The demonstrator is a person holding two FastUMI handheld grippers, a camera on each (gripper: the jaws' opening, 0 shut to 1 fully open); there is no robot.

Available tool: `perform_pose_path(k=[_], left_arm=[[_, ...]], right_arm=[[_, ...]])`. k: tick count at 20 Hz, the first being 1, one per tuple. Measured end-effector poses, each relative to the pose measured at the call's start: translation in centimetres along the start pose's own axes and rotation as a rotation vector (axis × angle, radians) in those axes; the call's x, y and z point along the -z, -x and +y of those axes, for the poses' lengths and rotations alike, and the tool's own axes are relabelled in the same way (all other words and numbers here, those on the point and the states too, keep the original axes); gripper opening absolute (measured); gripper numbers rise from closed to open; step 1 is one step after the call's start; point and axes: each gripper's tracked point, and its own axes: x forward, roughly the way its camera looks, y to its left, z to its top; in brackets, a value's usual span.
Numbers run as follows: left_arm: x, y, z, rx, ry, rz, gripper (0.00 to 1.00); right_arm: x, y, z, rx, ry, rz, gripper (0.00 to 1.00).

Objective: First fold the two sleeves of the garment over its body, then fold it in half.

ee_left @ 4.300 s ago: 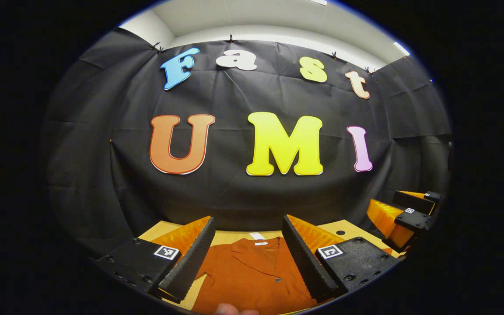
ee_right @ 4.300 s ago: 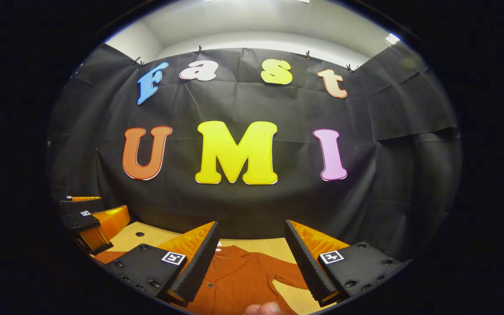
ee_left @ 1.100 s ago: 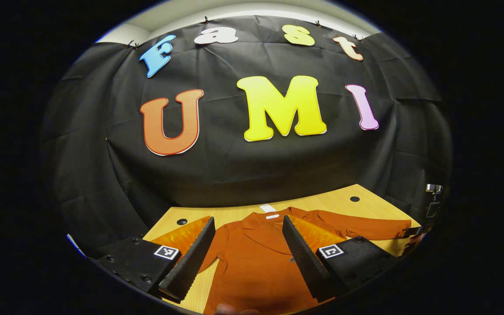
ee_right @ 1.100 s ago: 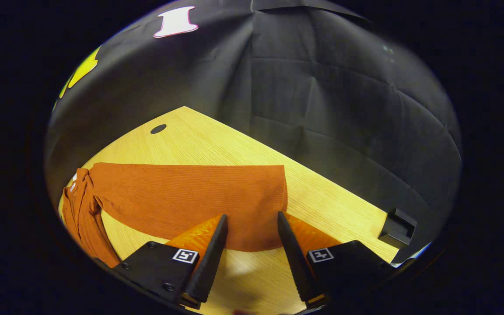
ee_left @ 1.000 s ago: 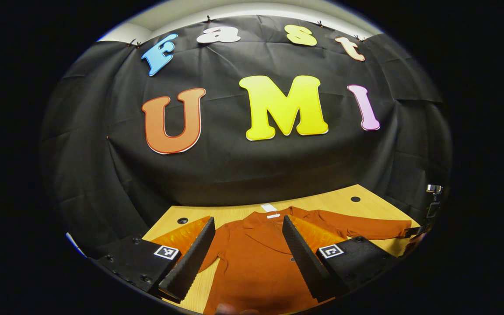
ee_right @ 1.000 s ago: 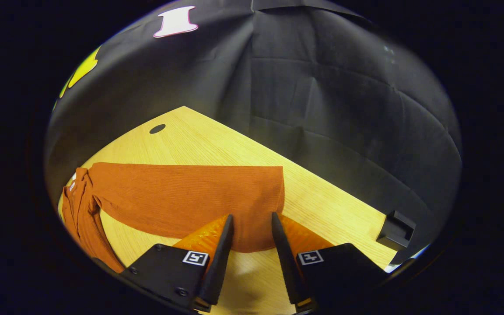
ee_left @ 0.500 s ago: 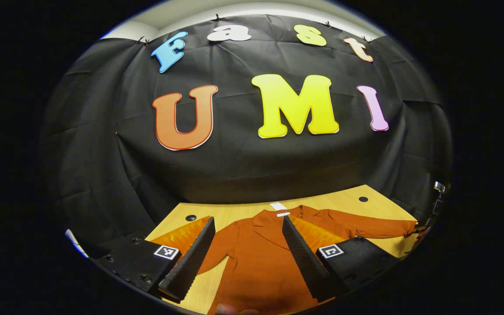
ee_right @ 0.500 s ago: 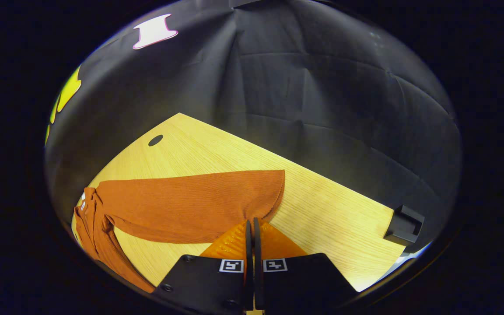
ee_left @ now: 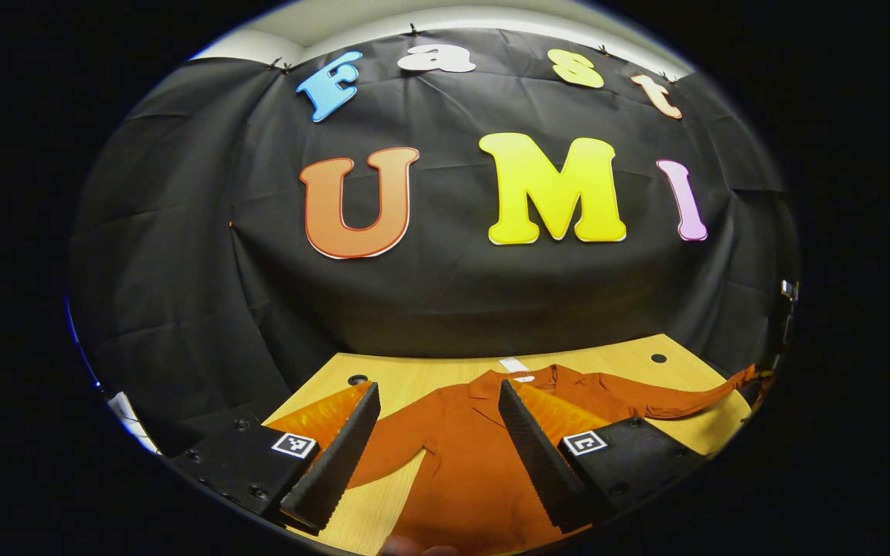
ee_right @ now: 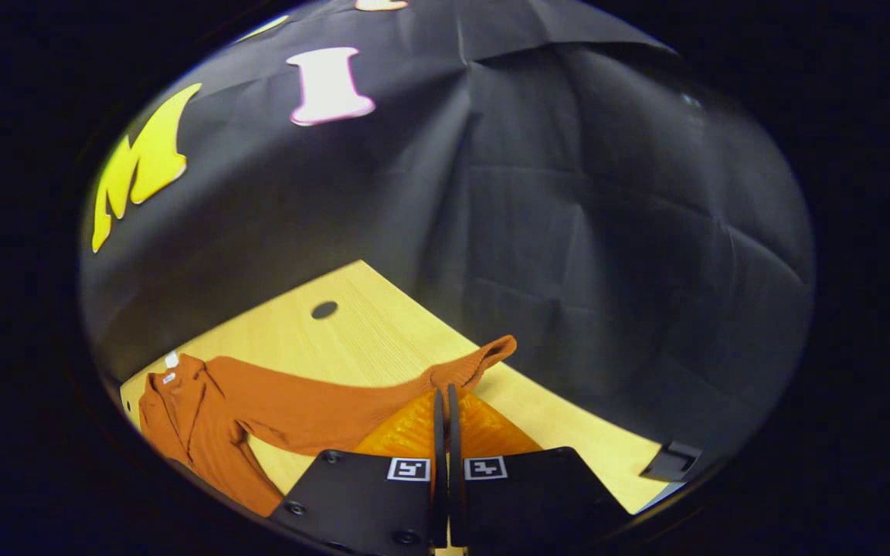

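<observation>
Two fingers of the left gripper (ee_left: pixel 437 444) stand wide apart over the rust-orange garment (ee_left: pixel 468 463) lying on the wooden table (ee_left: pixel 406 371); a white neck label (ee_left: pixel 517 367) lies ahead, its writing unreadable. Right gripper view: the right gripper (ee_right: pixel 445 401) is clamped on the sleeve (ee_right: pixel 337 409) cuff, raising it off the table, with the garment's body off to its left.

The shirt's (ee_left: pixel 468 455) hem runs off the bottom edge below the left gripper's fingers (ee_left: pixel 526 444), which hide part of its front.

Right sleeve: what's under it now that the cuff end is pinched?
The right gripper is shut on the sleeve near the cuff. The raised end hangs above bare wooden table. Whether the middle stretch touches the table cannot be told.
</observation>
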Motion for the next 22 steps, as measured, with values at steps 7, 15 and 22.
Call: perform_pose_path(k=[7,15,22], left_arm=[[1.1,0.5,6.1,-0.087,0.053,-0.018,1.00],[3.9,4.0,15.5,-0.257,0.093,0.001,1.00],[5.9,8.9,22.7,-0.419,0.108,0.048,1.00]], right_arm=[[-10.2,4.0,15.0,-0.209,0.199,-0.195,0.01],[-8.4,10.5,36.9,-0.495,0.370,-0.247,0.01],[5.8,13.2,51.3,-0.660,0.539,-0.109,0.01]])
